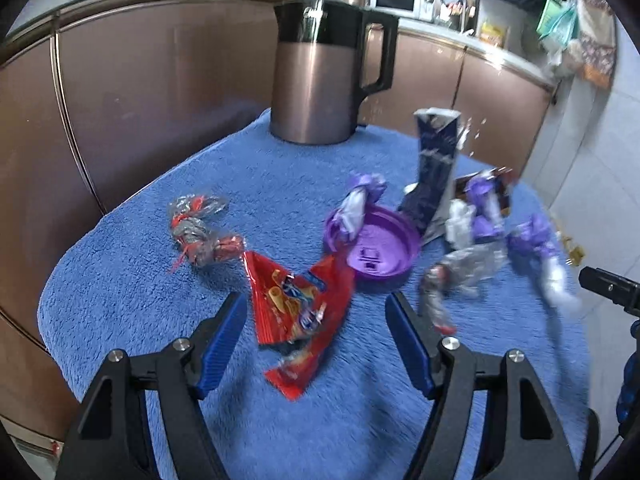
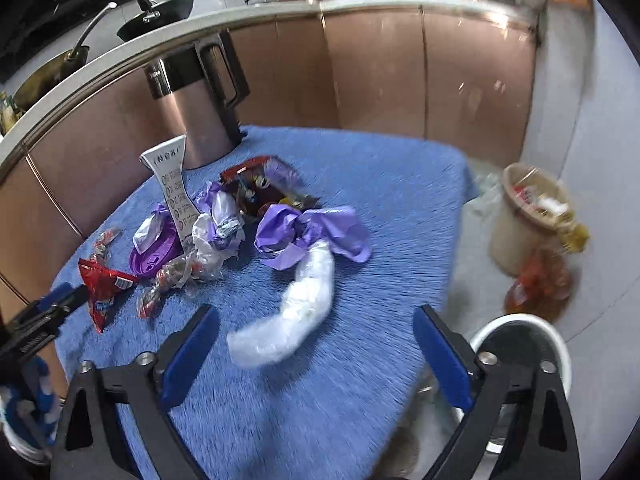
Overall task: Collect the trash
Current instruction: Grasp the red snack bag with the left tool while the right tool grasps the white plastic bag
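The left gripper (image 1: 316, 340) stands with jaws apart above a crumpled red snack wrapper (image 1: 298, 316); the right gripper (image 2: 316, 354) likewise gapes over a white-and-purple twisted plastic bag (image 2: 298, 300), gripping nothing. Beyond, on the blue fleece-covered table (image 2: 380, 184), lie a purple round plastic lid (image 1: 376, 250), clear wrappers and an upright dark-blue carton (image 1: 434, 168). Collection looks barely begun: every scrap remains on the cloth. The white-rimmed bin (image 2: 524, 344) waits beside the table. The carton's print is too blurred to read.
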{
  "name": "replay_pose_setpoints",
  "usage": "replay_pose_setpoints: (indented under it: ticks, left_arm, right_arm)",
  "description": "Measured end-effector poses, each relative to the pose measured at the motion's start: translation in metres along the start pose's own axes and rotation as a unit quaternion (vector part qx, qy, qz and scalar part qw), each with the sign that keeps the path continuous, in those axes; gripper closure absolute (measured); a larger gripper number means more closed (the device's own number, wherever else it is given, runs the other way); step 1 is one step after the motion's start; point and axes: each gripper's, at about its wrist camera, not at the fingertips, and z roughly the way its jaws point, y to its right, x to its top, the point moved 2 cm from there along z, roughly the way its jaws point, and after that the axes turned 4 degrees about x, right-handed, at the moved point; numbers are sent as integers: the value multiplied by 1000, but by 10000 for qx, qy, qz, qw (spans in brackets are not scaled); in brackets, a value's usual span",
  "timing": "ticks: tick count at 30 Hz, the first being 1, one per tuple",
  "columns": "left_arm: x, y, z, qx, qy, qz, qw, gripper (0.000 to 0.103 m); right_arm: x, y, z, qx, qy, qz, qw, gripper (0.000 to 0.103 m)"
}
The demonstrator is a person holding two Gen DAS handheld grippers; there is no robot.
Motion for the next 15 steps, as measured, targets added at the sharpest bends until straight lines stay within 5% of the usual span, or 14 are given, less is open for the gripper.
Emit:
replay_pose_setpoints:
  ticks: [4, 6, 8, 11, 15]
  left_arm:
    - [-2, -2, 16, -39, -237, -98, 9997, 55]
    - [-4, -5, 22, -141, -395, -188, 9989, 76]
    - [-7, -6, 23, -220, -437, -250, 9985, 82]
    - [-9, -5, 16, -219, -342, -238, 9989, 90]
    - [-11, -9, -4, -242, -221, -335, 9989, 92]
  right_arm:
    - [3, 5, 26, 90, -228, 97, 9997, 22]
    - [2, 9, 36, 188, -344, 196, 9990, 34]
    - [-2, 11, 42, 319, -436, 251, 9982, 54]
    - [-7, 14, 40, 377, -474, 297, 9977, 69]
    - [-15, 17, 28, 500, -456, 361, 9971, 72]
